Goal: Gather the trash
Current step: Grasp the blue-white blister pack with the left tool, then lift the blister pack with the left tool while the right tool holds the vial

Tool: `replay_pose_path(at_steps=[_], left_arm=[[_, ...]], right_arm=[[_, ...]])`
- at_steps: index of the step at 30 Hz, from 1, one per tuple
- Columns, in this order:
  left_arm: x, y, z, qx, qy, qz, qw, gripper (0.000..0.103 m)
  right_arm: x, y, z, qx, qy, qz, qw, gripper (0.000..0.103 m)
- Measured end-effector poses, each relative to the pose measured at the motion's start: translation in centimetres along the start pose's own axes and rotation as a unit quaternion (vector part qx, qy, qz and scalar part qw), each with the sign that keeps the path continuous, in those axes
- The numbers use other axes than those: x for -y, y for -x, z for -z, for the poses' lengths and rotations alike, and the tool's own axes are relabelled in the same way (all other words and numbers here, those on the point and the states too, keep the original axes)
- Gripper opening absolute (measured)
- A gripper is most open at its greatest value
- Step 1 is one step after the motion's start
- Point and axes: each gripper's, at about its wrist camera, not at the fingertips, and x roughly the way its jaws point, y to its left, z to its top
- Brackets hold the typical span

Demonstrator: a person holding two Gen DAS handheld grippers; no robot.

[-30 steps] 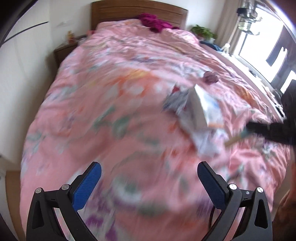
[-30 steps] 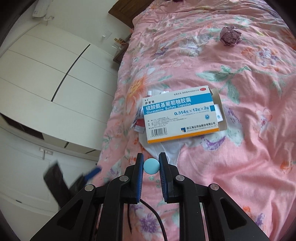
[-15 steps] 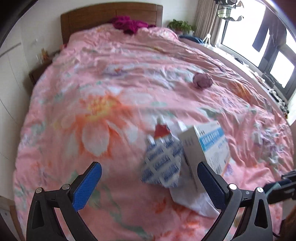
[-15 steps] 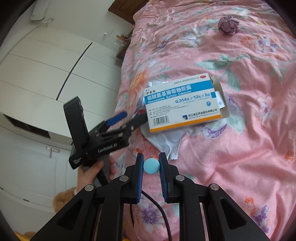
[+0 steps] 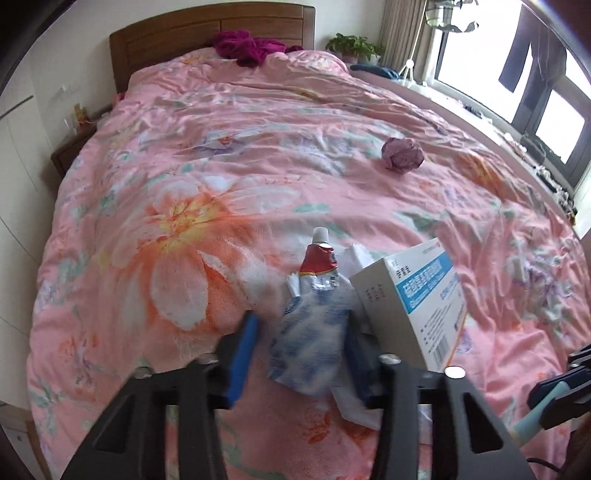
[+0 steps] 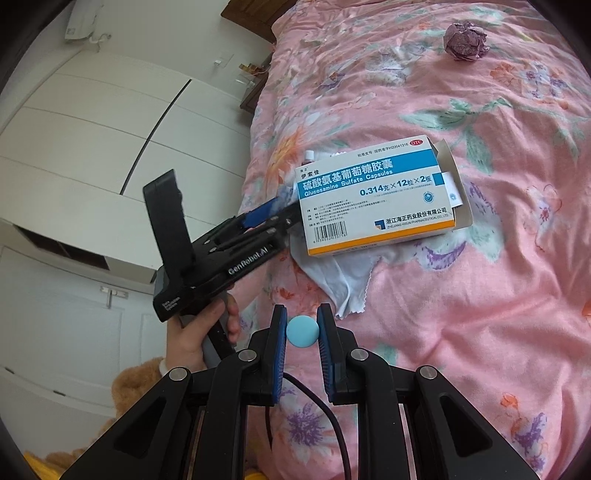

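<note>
A crumpled blue-and-white packet [image 5: 314, 343] lies on the pink floral bedcover [image 5: 184, 184], against a red-and-white tube [image 5: 319, 258]. My left gripper [image 5: 301, 325] straddles the packet with its jaws closing; a small gap still shows at the left pad. A white-and-blue medicine box [image 5: 417, 295] leans beside it on a white tissue [image 6: 340, 277]. The right wrist view shows the box [image 6: 373, 192] and the left gripper [image 6: 280, 206] reaching under its left end. My right gripper [image 6: 303, 310] is shut on a light-blue stick [image 6: 303, 331], seen end-on. A crumpled purple paper ball [image 5: 402, 155] sits farther up the bed.
A wooden headboard [image 5: 210, 29] and a magenta cloth [image 5: 247, 46] are at the far end. A nightstand [image 5: 68, 151] and white wardrobe doors [image 6: 92, 129] stand left of the bed, with windows [image 5: 546, 92] to its right. A brown plush toy [image 6: 136, 380] lies below the bed's edge.
My left gripper swung over to the trash pile, dropped around the blue-and-white packet, and its jaws narrowed from wide open. The right gripper kept still with the stick.
</note>
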Motion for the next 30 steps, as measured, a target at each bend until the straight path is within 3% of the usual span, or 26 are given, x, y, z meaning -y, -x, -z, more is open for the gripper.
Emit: replay_pose_path(at_steps=[2, 9, 11, 22, 27, 30], left_arm=[[0.0, 0.4, 0.1, 0.005, 0.002, 0.000, 1.0000, 0.025], [-0.7, 1.5, 0.6, 0.017, 0.028, 0.031, 0.9990, 0.023], [-0.9, 1.7, 0.8, 0.018, 0.034, 0.034, 0.9986, 0.018], [-2.2, 3.5, 3.4, 0.028, 0.066, 0.051, 0.9962, 0.018], [-2.9, 1.8, 3.1, 0.005, 0.084, 0.052, 0.9951, 0.018], [-2.2, 1.1, 2.7, -0.014, 0.074, 0.035, 0.9965, 0.011]], right_arm=[[-0.1, -0.1, 0.0, -0.002, 0.001, -0.002, 1.000, 0.018], [-0.4, -0.5, 0.1, -0.006, 0.007, -0.005, 1.000, 0.018], [-0.4, -0.5, 0.1, -0.008, 0.007, -0.006, 1.000, 0.018], [-1.1, -1.2, 0.1, -0.015, 0.015, -0.011, 1.000, 0.018], [-1.3, -1.6, 0.1, -0.020, 0.015, -0.013, 1.000, 0.018], [-1.3, -1.4, 0.3, -0.021, 0.016, -0.010, 1.000, 0.018]])
